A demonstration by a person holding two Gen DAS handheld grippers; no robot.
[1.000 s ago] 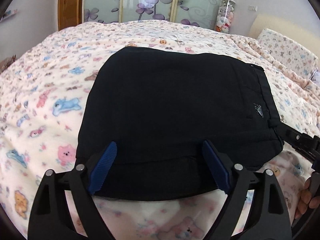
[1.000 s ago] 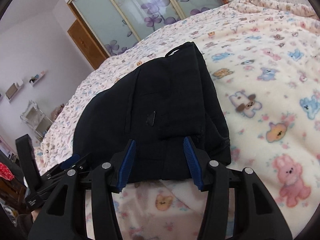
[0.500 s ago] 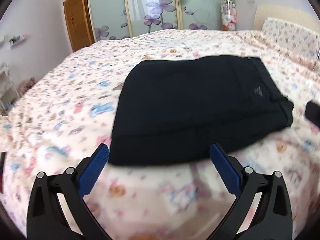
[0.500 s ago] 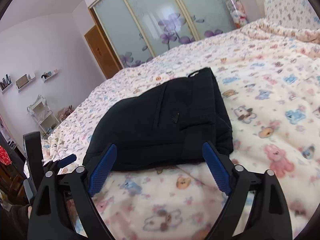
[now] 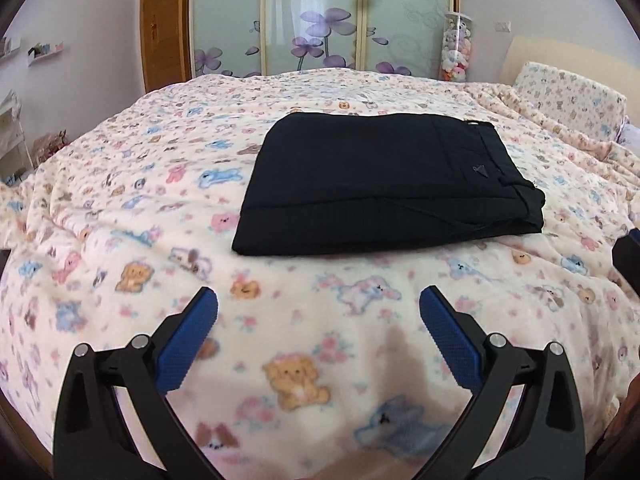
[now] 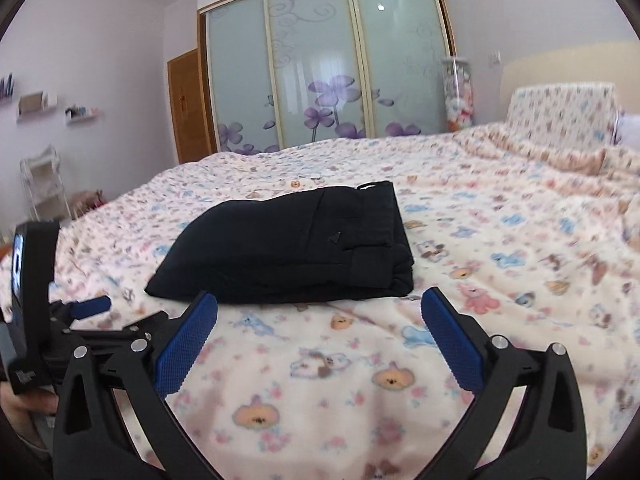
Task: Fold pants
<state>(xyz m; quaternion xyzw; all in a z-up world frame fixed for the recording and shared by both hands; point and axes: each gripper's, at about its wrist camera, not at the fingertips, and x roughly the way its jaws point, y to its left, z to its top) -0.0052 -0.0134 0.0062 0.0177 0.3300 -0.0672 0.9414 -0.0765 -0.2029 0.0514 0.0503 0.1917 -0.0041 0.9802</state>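
Note:
The black pants (image 5: 384, 180) lie folded into a flat rectangle on the bed, waistband to the right; they also show in the right wrist view (image 6: 296, 246). My left gripper (image 5: 318, 320) is open and empty, held above the blanket well in front of the pants. My right gripper (image 6: 319, 322) is open and empty, just in front of the pants' near edge. The left gripper's body (image 6: 60, 320) shows at the left of the right wrist view.
The bed is covered by a cream blanket with animal prints (image 5: 120, 208). A pillow (image 5: 568, 100) lies at the far right. Sliding wardrobe doors with purple flowers (image 5: 320, 20) stand behind the bed, with a clear tube of plush toys (image 5: 456, 48) beside them.
Both grippers opened, let go of the pants' near edge and pulled back and up. The pants now lie flat and further off in both views.

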